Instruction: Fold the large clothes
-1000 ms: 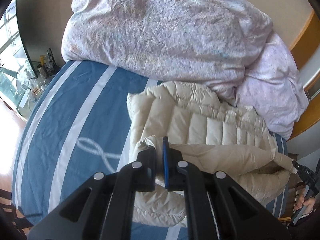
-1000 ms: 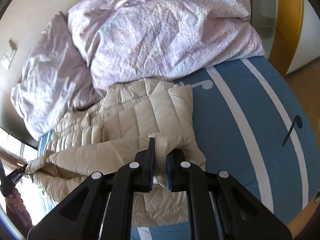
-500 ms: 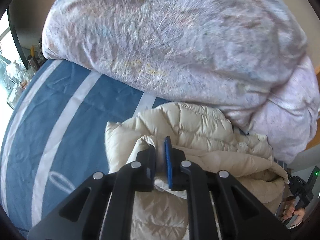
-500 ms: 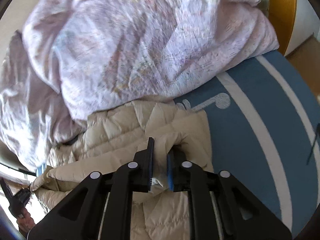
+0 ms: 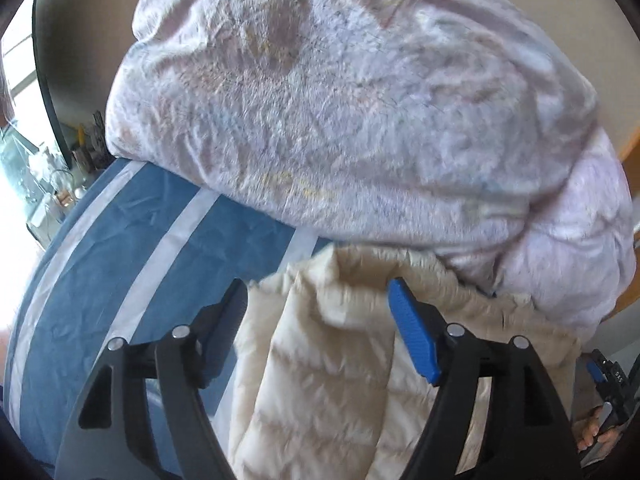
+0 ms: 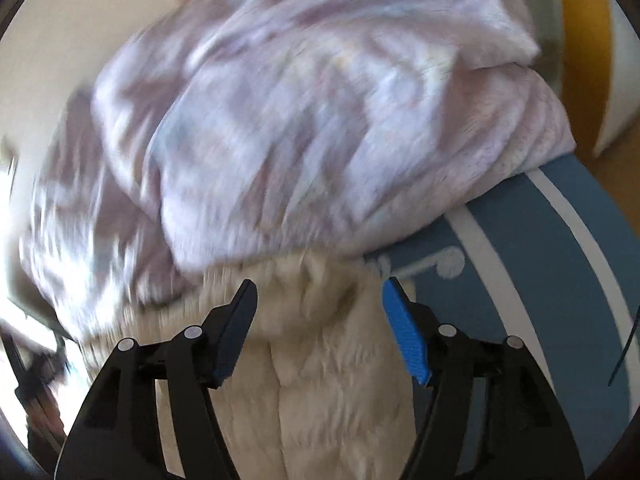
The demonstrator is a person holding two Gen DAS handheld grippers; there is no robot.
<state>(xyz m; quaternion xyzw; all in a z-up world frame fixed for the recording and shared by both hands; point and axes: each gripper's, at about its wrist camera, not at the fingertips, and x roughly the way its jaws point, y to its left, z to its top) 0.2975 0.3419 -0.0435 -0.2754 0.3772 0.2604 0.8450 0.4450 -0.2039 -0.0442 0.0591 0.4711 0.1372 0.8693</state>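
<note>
Both claws, left gripper [image 5: 318, 332] and right gripper [image 6: 320, 330], have just released. The puffy jacket [image 5: 320, 380] between them appears light, soft, slippery; regrasp at its folded edge ahead.

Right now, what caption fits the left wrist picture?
Left gripper open over the cream puffy jacket on the blue striped bed.

Left gripper [image 5: 318, 330]: black skeletal linkage, 4 silver pivot screws, ribbed blue pads inside its fingers [image 5: 412, 334]. Right gripper [image 6: 320, 328]: same build, same blue pads.
</note>
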